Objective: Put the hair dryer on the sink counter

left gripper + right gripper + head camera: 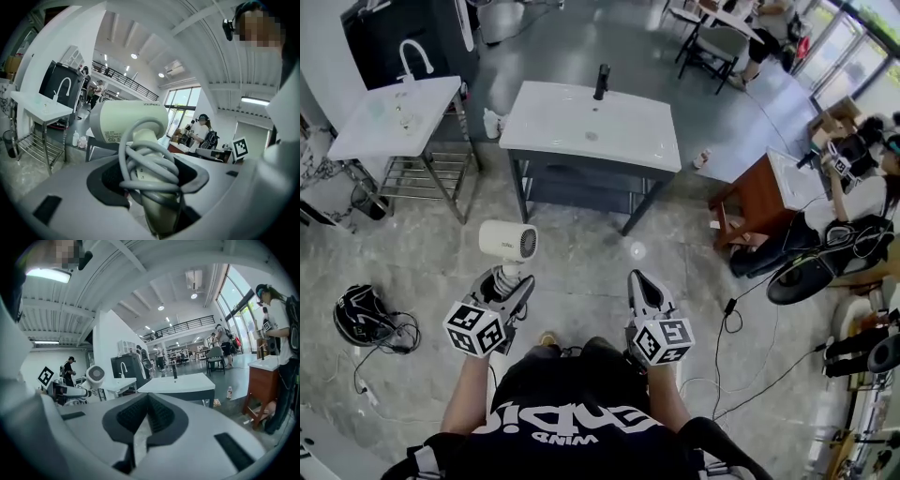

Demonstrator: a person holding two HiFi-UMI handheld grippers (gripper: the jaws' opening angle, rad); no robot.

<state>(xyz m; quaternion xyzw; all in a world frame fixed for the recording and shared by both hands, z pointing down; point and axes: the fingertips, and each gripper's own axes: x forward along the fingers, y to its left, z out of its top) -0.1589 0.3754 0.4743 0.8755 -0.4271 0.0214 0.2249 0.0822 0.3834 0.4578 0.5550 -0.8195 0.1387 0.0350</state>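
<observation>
Before sink counter (pixel 553 122) edge, hair dryer (pixel 508 241)

Bright, even light comes from ceiling lamps (pixel 193 296) and right-side windows (pixel 243 310). Gripper views bulge, with dark corners. The close hair dryer (pixel 133 123) blurs at its lower end.

Your black shirt (pixel 581 427), just behind your left claw (pixel 511 281) and right claw (pixel 639 281), carries white lettering. The small word "WIND" reads; the big letters beside it do not. The hair dryer (pixel 129 119) clamped in your left claw bears a pale label (pixel 114 136) of fine print on its barrel, just above the jaws, too small to read. The marker cubes (pixel 475 328) on the claws show square black-and-white patterns, no letters.
</observation>
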